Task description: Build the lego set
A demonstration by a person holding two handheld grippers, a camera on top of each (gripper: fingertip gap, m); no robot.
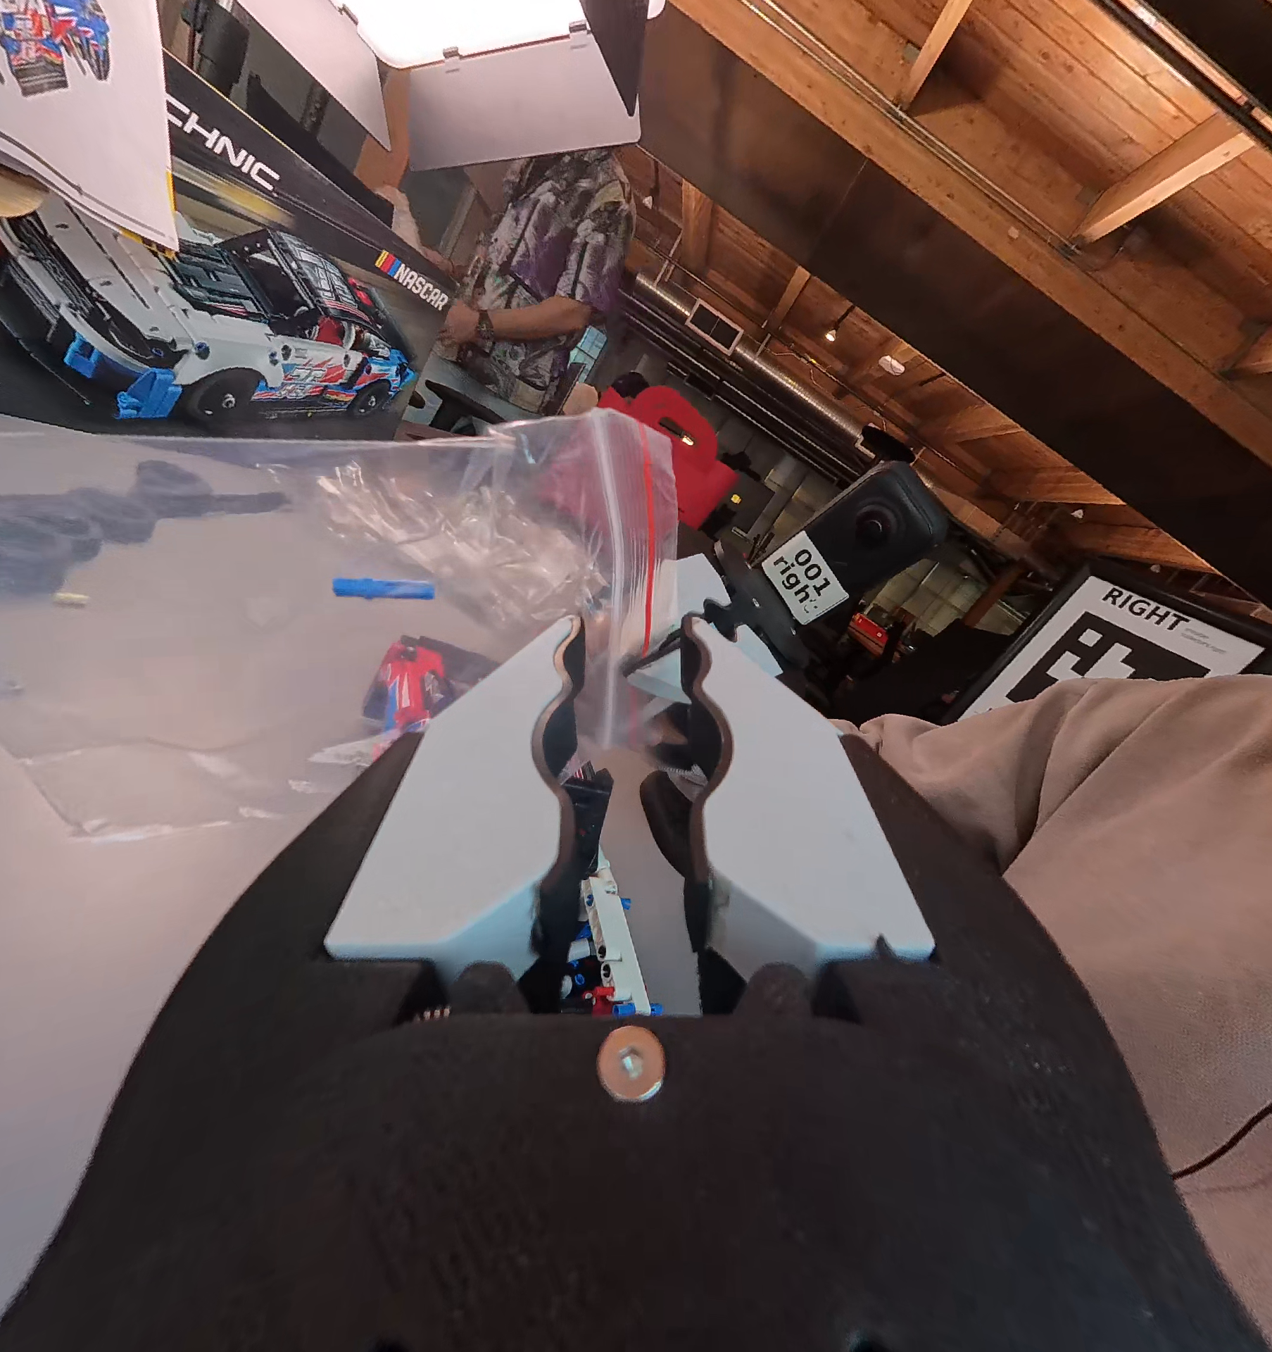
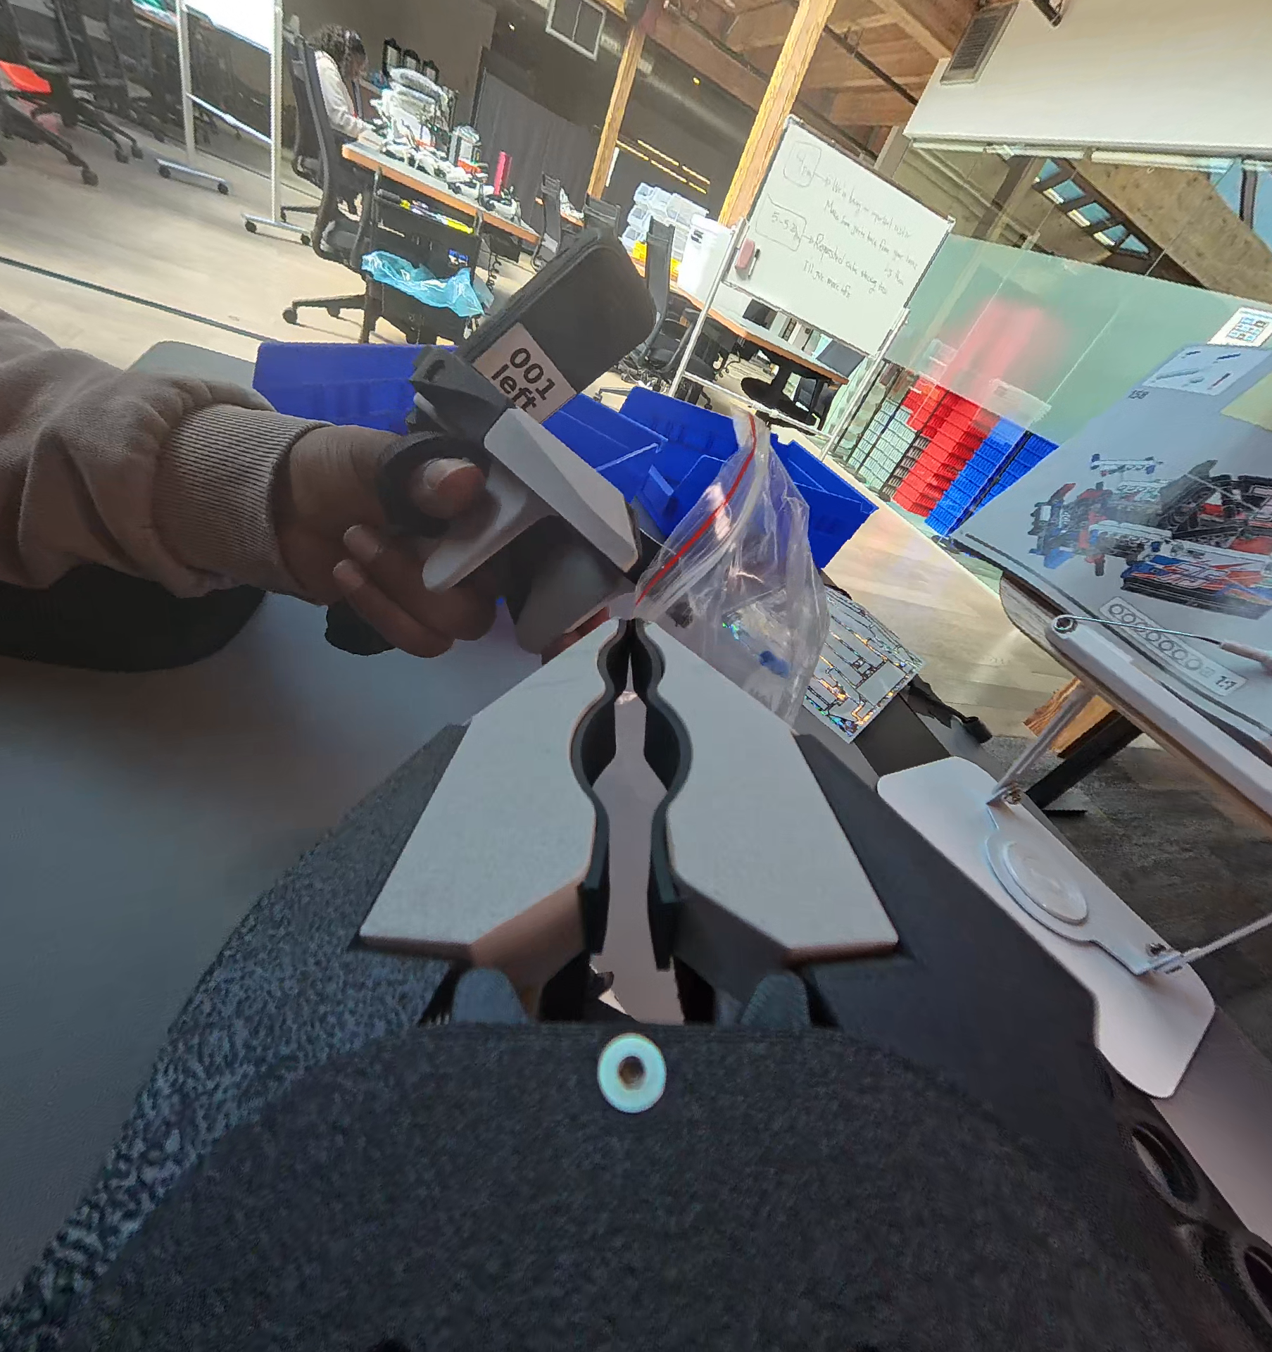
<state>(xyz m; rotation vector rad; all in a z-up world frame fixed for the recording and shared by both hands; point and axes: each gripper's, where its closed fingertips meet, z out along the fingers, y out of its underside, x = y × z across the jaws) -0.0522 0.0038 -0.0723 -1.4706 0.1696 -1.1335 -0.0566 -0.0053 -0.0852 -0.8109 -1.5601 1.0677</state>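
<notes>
A clear zip bag (image 1: 545,527) with a red stripe is held up over the grey table (image 1: 143,951). My left gripper (image 1: 633,629) is open, and the bag's zip edge hangs between its fingers. My right gripper (image 2: 629,640) is shut on the bag's lower corner. The bag (image 2: 735,571) holds small pieces, among them a blue pin (image 2: 772,662). The left gripper (image 2: 622,585) shows in a hand at the bag's zip edge. A part-built white, black and red model (image 1: 611,944) lies under my left gripper.
The set's box (image 1: 179,329) stands at the back left. A blue pin (image 1: 382,587), a red and blue piece (image 1: 406,684) and black parts (image 1: 69,519) lie on the table. The instruction booklet (image 2: 1166,512) sits on a stand at right, with blue bins (image 2: 618,432) behind and a sticker sheet (image 2: 859,673). My left and right fingertips are right by each other.
</notes>
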